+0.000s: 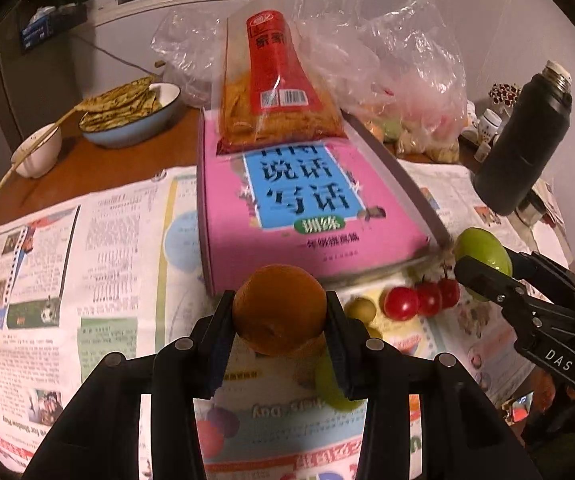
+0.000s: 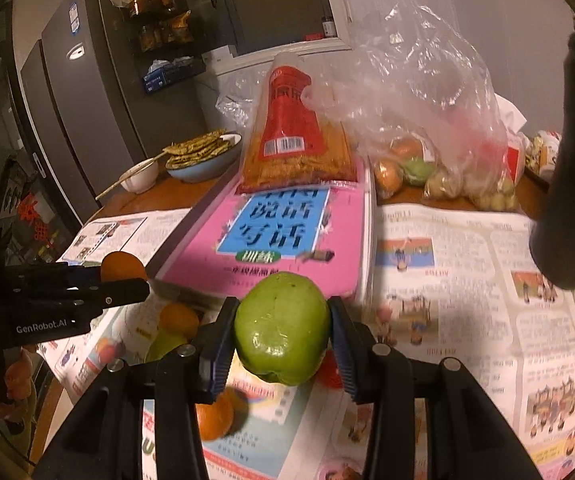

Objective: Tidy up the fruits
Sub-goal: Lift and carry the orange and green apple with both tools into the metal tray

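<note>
Left wrist view has my left gripper [image 1: 280, 316] clamped narrow on an orange [image 1: 279, 314], pads pressing its two sides, the fruit clear of the newspaper [image 1: 87, 240]. My right gripper [image 2: 282, 330] is likewise closed on a green apple [image 2: 282, 326], gripped at its widest part and off the paper.

Just beyond the left tongs, to the right, lie three cherry tomatoes [image 1: 421, 300] and a small green fruit [image 1: 361, 309]; another green fruit [image 1: 333, 384] lies under my right finger. Below the apple sits a second orange [image 2: 215, 416], with a third [image 2: 177, 318] farther left. Beyond all these stands the pink book [image 1: 307, 208] with a noodle packet [image 1: 275, 92] on it, and farther right a plastic bag of fruit [image 2: 427, 152].

I judge both fruits are mid-carry. I should hold pressure steady, since round skins slip, keep the two tongs apart so they don't knock, pass clear of the book's edge, and lower each fruit until it rests before letting go.
</note>
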